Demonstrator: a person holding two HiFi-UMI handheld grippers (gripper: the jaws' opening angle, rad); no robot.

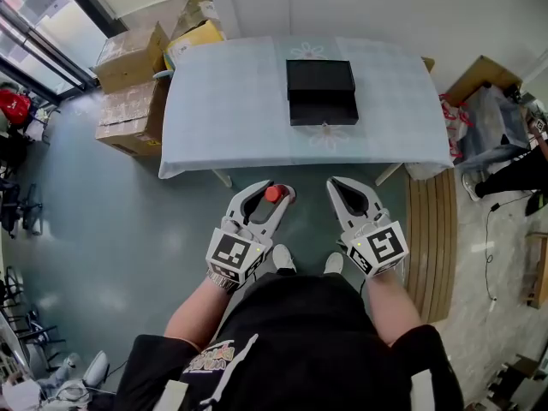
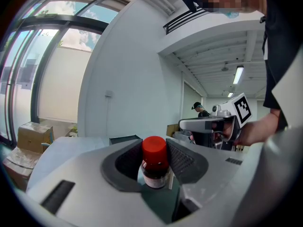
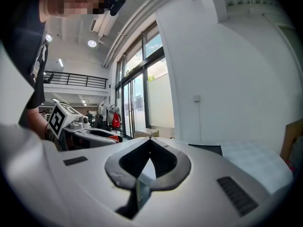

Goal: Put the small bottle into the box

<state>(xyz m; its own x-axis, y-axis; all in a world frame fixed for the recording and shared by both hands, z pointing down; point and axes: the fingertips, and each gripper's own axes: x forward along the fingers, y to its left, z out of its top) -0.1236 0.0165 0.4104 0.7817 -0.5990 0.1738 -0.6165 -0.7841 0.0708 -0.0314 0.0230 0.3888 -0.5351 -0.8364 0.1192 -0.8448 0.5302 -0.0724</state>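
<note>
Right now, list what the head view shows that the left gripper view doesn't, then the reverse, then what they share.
Head view only: the black rectangular box seen from above, the full table with its pale checked cloth, and the person's white shoes.
Left gripper view only: the dark glass body and white label of the small red-capped bottle, and a distant person in a cap.
Both: the bottle's red cap gripped by the left gripper, the right gripper with its marker cube, and brown cardboard boxes.
</note>
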